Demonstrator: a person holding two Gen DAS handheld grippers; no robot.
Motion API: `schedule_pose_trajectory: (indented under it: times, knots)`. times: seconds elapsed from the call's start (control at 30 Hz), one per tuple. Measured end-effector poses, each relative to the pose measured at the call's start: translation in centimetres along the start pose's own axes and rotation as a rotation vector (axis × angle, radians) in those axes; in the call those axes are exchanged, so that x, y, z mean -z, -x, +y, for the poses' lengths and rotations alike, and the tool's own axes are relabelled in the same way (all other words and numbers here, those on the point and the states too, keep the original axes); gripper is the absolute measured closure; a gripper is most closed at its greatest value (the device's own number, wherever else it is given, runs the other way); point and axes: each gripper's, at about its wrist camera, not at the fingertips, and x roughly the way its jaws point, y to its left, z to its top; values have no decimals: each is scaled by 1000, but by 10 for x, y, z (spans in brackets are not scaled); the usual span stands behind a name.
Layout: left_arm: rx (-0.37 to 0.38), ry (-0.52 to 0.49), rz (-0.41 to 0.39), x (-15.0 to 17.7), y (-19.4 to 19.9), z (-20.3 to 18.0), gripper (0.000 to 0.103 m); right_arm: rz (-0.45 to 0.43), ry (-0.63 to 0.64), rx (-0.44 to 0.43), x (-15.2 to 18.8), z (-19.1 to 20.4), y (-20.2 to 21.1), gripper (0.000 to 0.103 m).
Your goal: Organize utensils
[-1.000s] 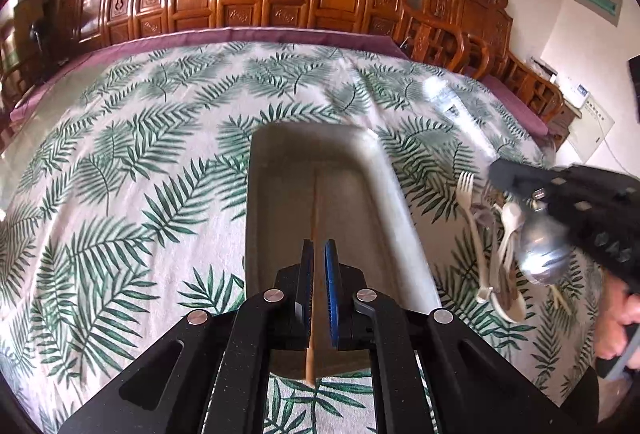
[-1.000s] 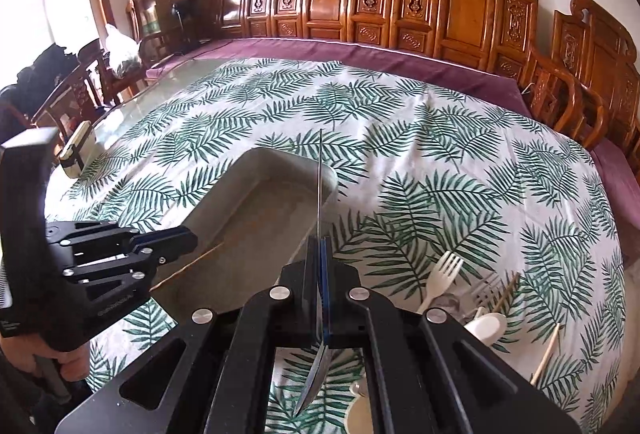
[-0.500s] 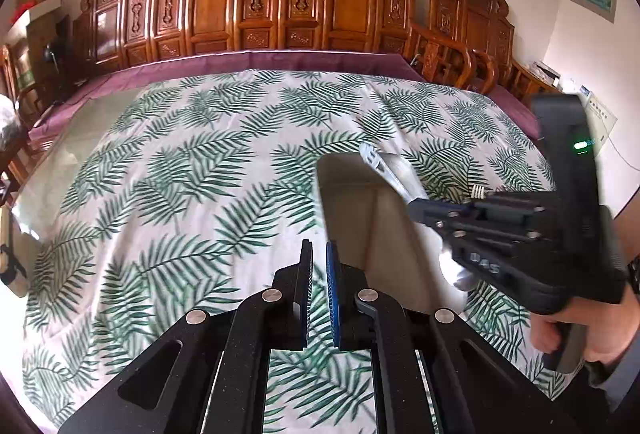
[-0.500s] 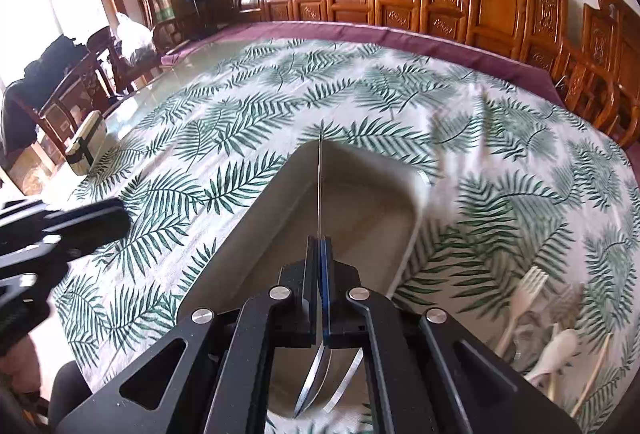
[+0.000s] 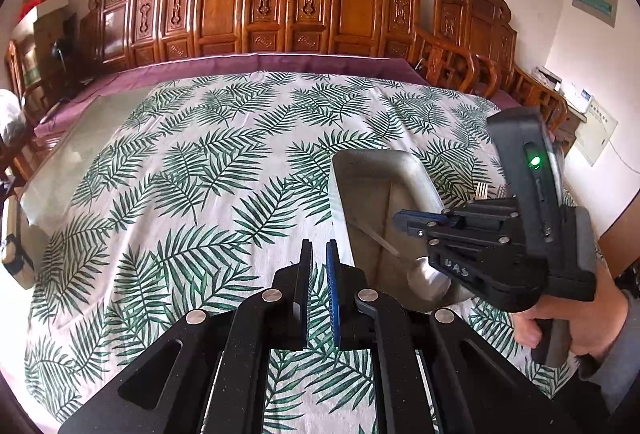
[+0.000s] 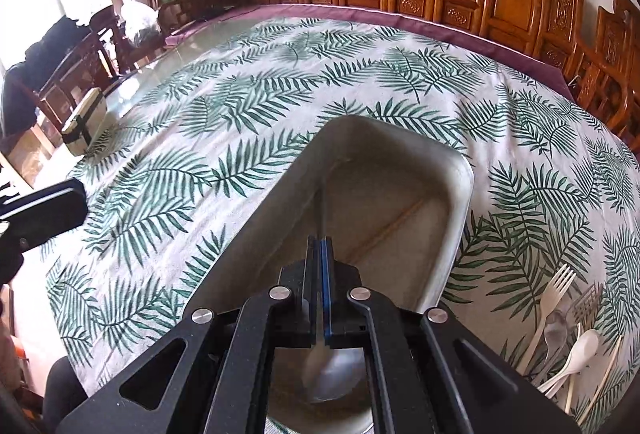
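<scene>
A grey metal tray lies on the palm-leaf tablecloth, with a wooden chopstick on its floor. My right gripper is shut on a metal spoon, handle pointing forward over the tray and bowl below the fingers. In the left wrist view the right gripper hovers over the tray with the spoon slanting down into it. My left gripper is slightly open and empty, left of the tray above the cloth.
A pile of utensils lies right of the tray: pale fork, white spoon, metal spoon, chopsticks. Carved wooden chairs line the far table edge. A small box sits at the left edge.
My left gripper let go of the chopstick into the tray, then drew back to the left. My right gripper carried the spoon over the tray and lowered it.
</scene>
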Motion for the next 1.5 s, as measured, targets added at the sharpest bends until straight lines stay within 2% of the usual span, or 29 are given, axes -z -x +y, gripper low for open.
schedule_pose_trajectory:
  times: [0.33,0.63,1.0,1.03,1.17,1.5]
  knots:
    - [19,-39,-3,6,4,-20,97,-64,7,43,15,-21,58,100]
    - [67,-105,16,17,4,-54,97,-120,-32,118,52,-59,122,100]
    - [122,-177,49,33,2,-101,97,-114,-71,195,109,-107,159,100]
    - [124,-180,51,34,2,-105,97,-109,-79,204,116,-113,161,99]
    - [149,-173,64,35,-3,-124,97,-100,-113,217,141,-133,168,84]
    - [192,-208,116,26,-31,-185,97,-111,-194,247,174,-185,186,77]
